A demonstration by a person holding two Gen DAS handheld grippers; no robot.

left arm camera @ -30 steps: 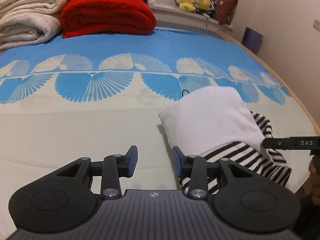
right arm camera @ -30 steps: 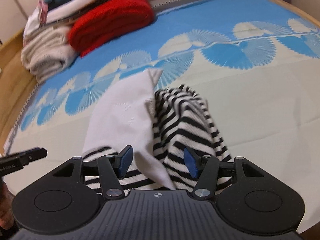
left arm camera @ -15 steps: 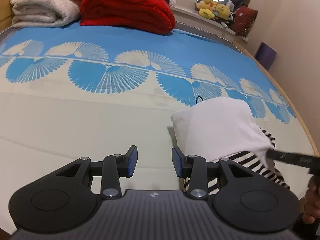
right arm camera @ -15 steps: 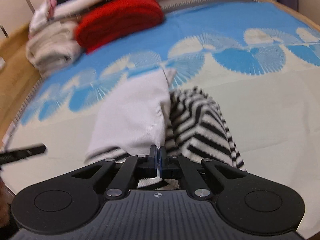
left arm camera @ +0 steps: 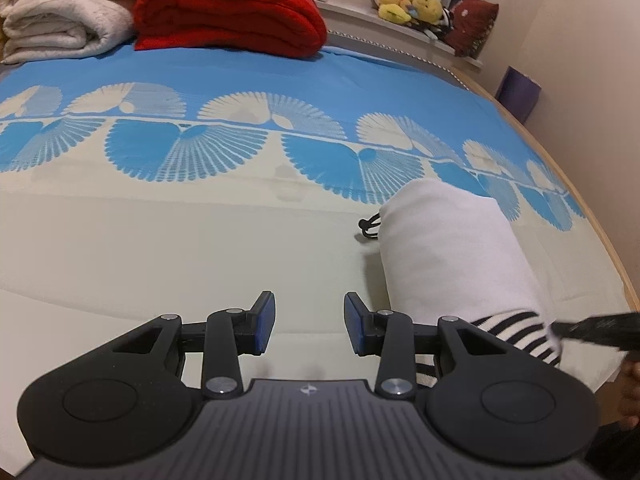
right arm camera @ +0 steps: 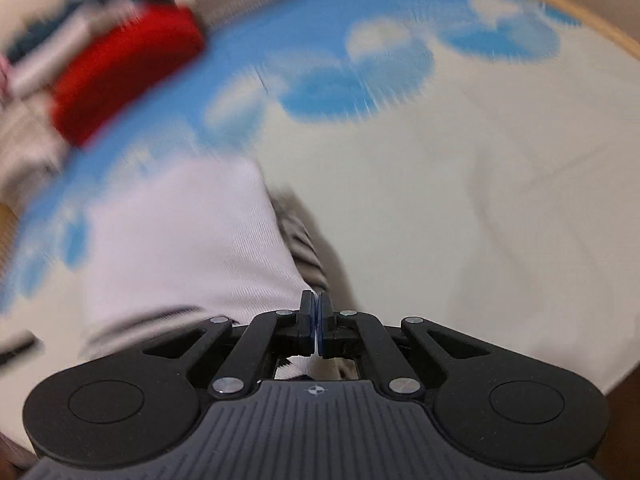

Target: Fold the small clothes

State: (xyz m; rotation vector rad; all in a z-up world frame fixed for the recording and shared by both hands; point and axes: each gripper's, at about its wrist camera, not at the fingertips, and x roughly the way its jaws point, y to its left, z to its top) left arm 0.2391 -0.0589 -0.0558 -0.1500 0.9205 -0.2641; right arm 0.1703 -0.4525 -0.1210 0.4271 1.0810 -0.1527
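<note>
A second ago the right claw (right arm camera: 318, 330) stood open over the garment; now its jaws are pressed together on the near hem of the striped top (left arm camera: 460, 256), and its own view is smeared with motion, so it seems to be swinging with the cloth in tow. The left claw (left arm camera: 308, 322) has drifted leftward and hovers open, holding nothing, over bare bed sheet (left arm camera: 160, 248), with the top just off to its right.

The top lies near the right edge of the bed, white side up, the black-and-white stripes showing only along the near edge and, in the right wrist view, in a blurred strip beside the white panel. A small black loop (left arm camera: 370, 227) pokes out at its far corner.

I'd judge it to be light, limp knit: it will sag and drag, not hold any shape, and a single pinch at one point is likely to let the rest trail and bunch. A corner or hem is the sensible hold, and the free near-left corner looks the natural spot for the left claw. Folded blankets (left arm camera: 228, 12) sit well clear at the head of the bed.
</note>
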